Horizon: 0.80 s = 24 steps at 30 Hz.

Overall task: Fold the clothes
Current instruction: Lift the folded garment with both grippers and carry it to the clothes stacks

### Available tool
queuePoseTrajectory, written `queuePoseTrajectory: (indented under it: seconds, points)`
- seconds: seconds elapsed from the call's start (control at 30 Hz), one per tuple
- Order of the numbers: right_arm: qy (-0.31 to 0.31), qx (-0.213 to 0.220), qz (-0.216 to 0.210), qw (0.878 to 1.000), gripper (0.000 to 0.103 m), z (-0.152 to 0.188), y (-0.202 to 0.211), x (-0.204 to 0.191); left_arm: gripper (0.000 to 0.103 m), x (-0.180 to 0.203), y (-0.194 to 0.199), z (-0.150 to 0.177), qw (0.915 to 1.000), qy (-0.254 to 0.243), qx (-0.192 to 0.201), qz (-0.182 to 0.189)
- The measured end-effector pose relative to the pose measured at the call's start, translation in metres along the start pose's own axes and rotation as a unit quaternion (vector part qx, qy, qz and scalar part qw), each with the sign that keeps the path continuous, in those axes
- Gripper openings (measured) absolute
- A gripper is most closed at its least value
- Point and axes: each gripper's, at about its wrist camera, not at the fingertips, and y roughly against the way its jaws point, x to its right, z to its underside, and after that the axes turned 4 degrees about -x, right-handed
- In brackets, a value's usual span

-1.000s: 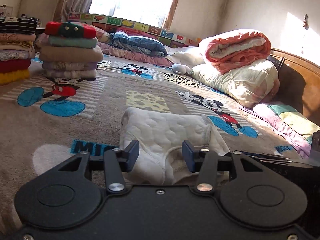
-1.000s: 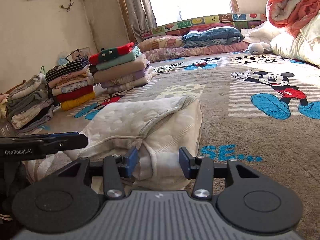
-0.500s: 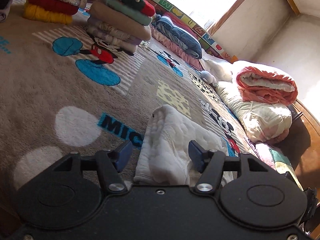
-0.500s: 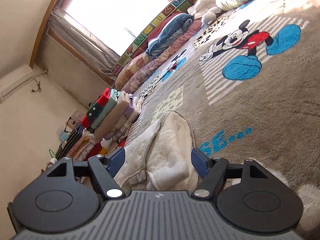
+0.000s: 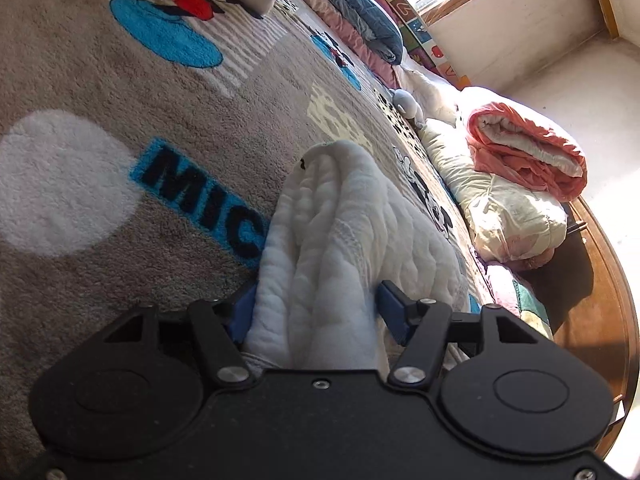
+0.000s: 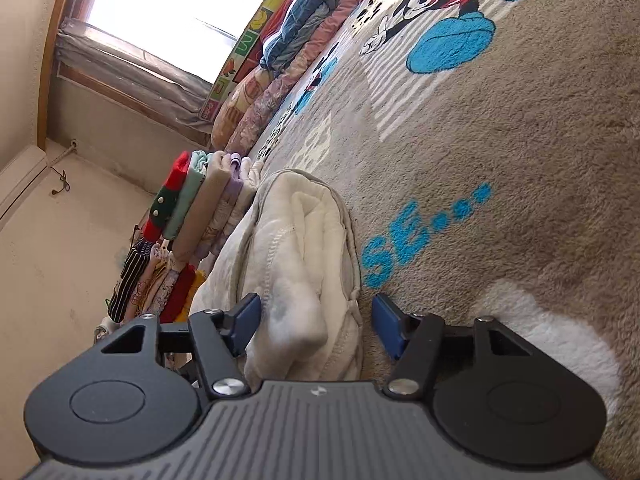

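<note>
A folded white quilted garment (image 5: 360, 220) lies on the grey cartoon blanket (image 5: 100, 264). In the left wrist view my left gripper (image 5: 316, 308) straddles its near end. The cloth fills the gap and brushes both blue pads, with no clear squeeze. From the other end, my right gripper (image 6: 316, 320) straddles the same garment (image 6: 304, 232). Its jaws are closing: the left pad touches the cloth, the right pad (image 6: 386, 328) stands apart from it. Both views are strongly rolled.
A stack of folded clothes (image 6: 200, 204) stands just beyond the garment, a second stack with a striped top (image 6: 132, 280) beside it. Pillows (image 6: 304, 12) line the window side. A rolled pink quilt (image 5: 524, 148) and the wooden bed end (image 5: 600, 280) sit on the other side.
Both grippers have rolled, dropped lower and pushed in around the garment's ends. Both sets of jaws stand wider than a second ago; the right ones have narrowed again since the half-second frame.
</note>
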Motion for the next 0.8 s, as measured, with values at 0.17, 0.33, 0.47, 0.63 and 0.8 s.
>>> queuePoseTrajectory:
  seconds: [0.17,0.33,0.47,0.63,0.8]
  points:
    - [0.012,-0.004,-0.009,1.0,0.069,0.005,-0.014,-0.011,0.049,-0.009,0.004,-0.001,0.9997,0.005,-0.005,0.024]
    - [0.031,0.006,-0.024,0.999,0.051,0.014,-0.022,-0.019,0.035,-0.034,0.018,-0.007,0.9948,0.06,0.005,0.082]
    - [0.048,0.01,-0.061,0.997,0.048,0.018,-0.034,-0.044,0.035,-0.053,0.049,-0.021,0.9885,0.095,0.039,0.11]
    - [0.081,-0.011,-0.112,0.99,0.047,0.016,-0.079,-0.092,0.035,-0.084,0.111,-0.052,0.9802,0.108,0.121,0.114]
    - [0.11,-0.058,-0.151,0.981,0.047,0.023,-0.149,-0.145,0.035,-0.121,0.167,-0.086,0.9663,0.123,0.203,0.1]
